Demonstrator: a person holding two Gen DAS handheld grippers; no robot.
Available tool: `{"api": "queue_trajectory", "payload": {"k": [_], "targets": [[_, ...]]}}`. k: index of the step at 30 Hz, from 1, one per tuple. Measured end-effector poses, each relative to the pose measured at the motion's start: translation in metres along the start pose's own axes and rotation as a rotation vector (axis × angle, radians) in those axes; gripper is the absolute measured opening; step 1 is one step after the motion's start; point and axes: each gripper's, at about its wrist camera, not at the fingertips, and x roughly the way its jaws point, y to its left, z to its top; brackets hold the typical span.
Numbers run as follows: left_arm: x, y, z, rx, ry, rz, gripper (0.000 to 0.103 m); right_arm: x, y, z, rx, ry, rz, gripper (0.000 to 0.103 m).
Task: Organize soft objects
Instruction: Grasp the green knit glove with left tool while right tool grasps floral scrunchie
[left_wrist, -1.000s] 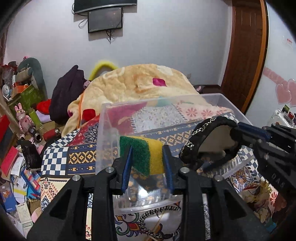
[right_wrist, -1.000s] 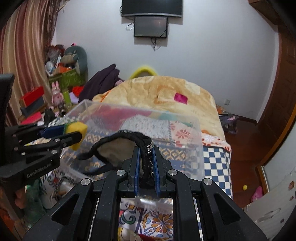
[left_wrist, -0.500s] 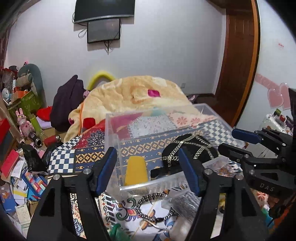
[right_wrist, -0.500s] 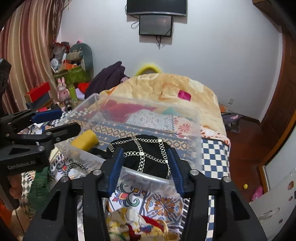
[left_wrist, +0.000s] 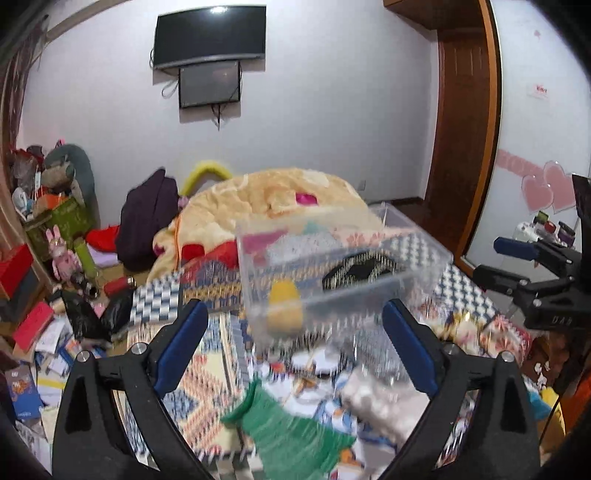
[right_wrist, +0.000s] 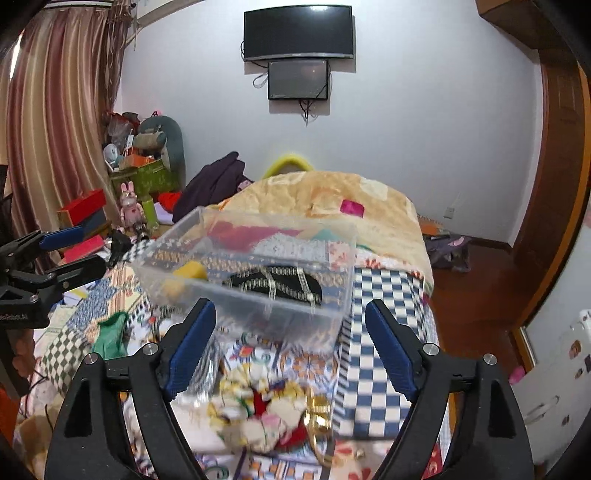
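A clear plastic bin (left_wrist: 424, 251) (right_wrist: 343, 291) stands on the patterned bedspread. Inside it lie a yellow sponge (left_wrist: 283, 304) (right_wrist: 186, 275) on the left and a black chain-trimmed soft piece (left_wrist: 360, 269) (right_wrist: 277, 284) on the right. My left gripper (left_wrist: 295, 350) is open and empty, pulled back in front of the bin. My right gripper (right_wrist: 290, 341) is open and empty, also in front of the bin. A green cloth (left_wrist: 295, 435) (right_wrist: 110, 336) lies below the left gripper. A white and red floral soft item (right_wrist: 266, 417) lies below the right gripper.
A beige blanket (left_wrist: 280, 199) is heaped behind the bin. A dark garment (left_wrist: 147, 218) and floor clutter with boxes and toys (left_wrist: 48, 258) are at the left. A wooden door (left_wrist: 465, 129) is at the right. A pale soft bundle (left_wrist: 380, 398) lies beside the green cloth.
Both grippers opened, dropping the sponge and the black chain-trimmed piece into the bin, then drew back and up from it with jaws spread wider.
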Motion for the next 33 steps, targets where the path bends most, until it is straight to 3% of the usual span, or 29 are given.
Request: {"api": "queue_trajectory", "payload": {"k": [12, 17, 21, 26, 27, 33], "targets": [[0.022, 0.014, -0.067, -0.103, 0.181, -0.007, 0.096, 0.016, -0.007, -0.042, 0.056, 0.122, -0.016, 0.081], [0.024, 0.01, -0.084, -0.106, 0.218, 0.006, 0.096, 0.025, -0.011, -0.055, 0.089, 0.18, 0.006, 0.052], [0.025, 0.006, -0.094, -0.1, 0.23, 0.02, 0.095, 0.027, -0.008, -0.063, 0.083, 0.203, 0.015, 0.041], [0.029, 0.003, -0.102, -0.121, 0.256, -0.014, 0.071, 0.024, -0.008, -0.065, 0.071, 0.198, 0.0, 0.024], [0.028, 0.003, -0.102, -0.124, 0.253, -0.015, 0.07, 0.023, -0.008, -0.064, 0.072, 0.194, 0.0, 0.023], [0.019, 0.004, -0.099, -0.122, 0.235, -0.017, 0.041, 0.015, -0.009, -0.058, 0.062, 0.166, -0.023, 0.021]]}}
